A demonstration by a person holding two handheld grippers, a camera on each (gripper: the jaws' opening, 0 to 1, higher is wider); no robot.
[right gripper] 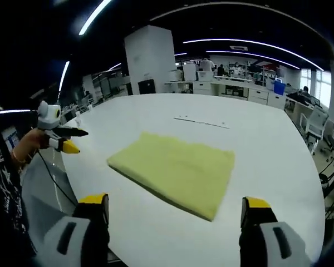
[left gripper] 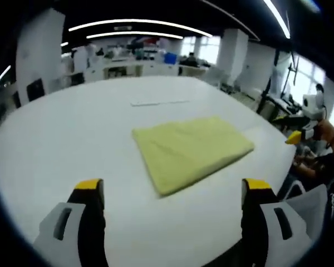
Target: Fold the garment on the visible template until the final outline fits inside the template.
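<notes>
Yellow folded garment (left gripper: pixel 192 151) lies flat on the white table (left gripper: pixel 72 133), ahead of both grippers' spread, empty fingers (left gripper: pixel 92 192).

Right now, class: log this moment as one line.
garment: folded, flat on table | left claw: open, clear | right claw: open, clear

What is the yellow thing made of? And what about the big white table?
The yellow garment looks like soft, matte cloth: it lies folded in a flat rectangle with rounded, slightly puffy edges. The table looks hard and smooth, perhaps laminate or painted board; its white top has a faint sheen. I cannot tell exactly.
</notes>
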